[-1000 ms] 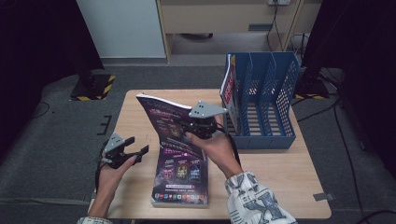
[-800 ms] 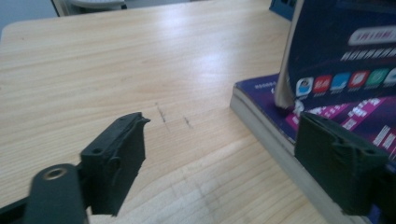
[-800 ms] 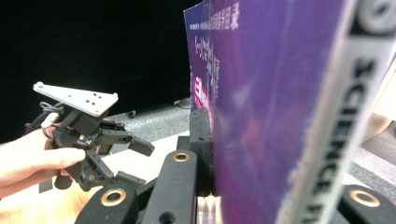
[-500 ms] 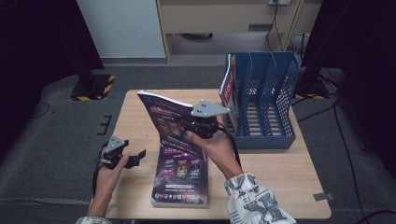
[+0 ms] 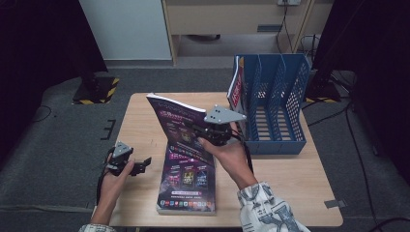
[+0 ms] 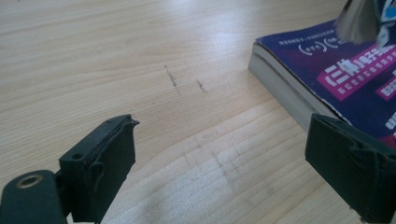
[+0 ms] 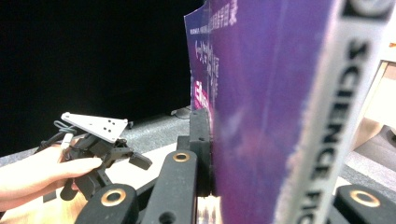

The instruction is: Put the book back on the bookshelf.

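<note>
High view: the right gripper (image 5: 205, 133) lifts a purple magazine (image 5: 176, 125) upright, beside the blue file rack (image 5: 278, 104)

Right gripper view shows the jaws clamped tight on the magazine's edge, its glossy cover standing tall and thin with the white spine to one side. The rack lies to the right of the raised magazine across the table, its slots running front to back, so the long axis likely has to line up with a slot; the right hand is the nearer one. A red booklet (image 5: 235, 89) already leans in the rack's leftmost slot. A second thick magazine (image 5: 186, 181) lies flat on the pale wooden table (image 5: 300, 179). The left gripper (image 5: 138, 166) has just been opening and now stands wide with nothing between its jaws, low over the wood just left of that flat magazine
</note>
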Motion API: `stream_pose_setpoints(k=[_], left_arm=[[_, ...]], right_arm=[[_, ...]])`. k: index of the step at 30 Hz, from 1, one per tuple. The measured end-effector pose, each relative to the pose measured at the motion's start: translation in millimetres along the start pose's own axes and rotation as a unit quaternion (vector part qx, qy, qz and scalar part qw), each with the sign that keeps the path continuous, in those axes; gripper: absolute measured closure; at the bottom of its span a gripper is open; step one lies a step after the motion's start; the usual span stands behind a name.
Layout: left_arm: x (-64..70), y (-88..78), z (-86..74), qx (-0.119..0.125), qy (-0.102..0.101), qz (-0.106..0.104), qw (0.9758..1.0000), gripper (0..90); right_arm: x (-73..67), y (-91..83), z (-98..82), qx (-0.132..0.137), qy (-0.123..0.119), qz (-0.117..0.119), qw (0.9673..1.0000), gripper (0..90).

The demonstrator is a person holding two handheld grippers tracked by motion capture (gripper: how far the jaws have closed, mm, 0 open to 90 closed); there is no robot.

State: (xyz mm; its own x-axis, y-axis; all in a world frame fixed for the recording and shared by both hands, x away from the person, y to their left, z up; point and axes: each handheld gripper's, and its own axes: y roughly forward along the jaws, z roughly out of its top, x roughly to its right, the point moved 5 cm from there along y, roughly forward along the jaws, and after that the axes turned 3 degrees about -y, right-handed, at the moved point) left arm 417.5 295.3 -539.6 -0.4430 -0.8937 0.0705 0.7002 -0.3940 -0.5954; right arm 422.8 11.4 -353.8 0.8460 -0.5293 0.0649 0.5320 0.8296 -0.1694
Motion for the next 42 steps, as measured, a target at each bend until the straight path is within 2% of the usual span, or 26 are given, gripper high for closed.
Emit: stream_pose_setpoints(k=[7, 17, 23, 42], left_arm=[[0.7, 9.5, -8.1, -0.036, 0.000, 0.008, 0.9993, 7.6], [3.6, 17.3, -15.0, -0.060, 0.008, 0.013, 0.9981, 6.6], [2.7, 19.7, -16.8, -0.066, 0.002, 0.017, 0.9977, 6.6], [1.5, 24.1, -20.9, -0.077, 0.002, 0.026, 0.9967, 5.0]], right_arm=[[1.5, -15.7, -1.1, 0.006, 0.005, -0.005, 1.0000, 82.6], [3.0, -37.8, -3.6, 0.015, 0.011, -0.015, 0.9997, 82.6], [6.2, -47.0, -6.0, 0.015, 0.013, -0.020, 0.9996, 82.6], [12.2, -67.2, -13.6, 0.019, 0.023, -0.031, 0.9991, 82.6]])
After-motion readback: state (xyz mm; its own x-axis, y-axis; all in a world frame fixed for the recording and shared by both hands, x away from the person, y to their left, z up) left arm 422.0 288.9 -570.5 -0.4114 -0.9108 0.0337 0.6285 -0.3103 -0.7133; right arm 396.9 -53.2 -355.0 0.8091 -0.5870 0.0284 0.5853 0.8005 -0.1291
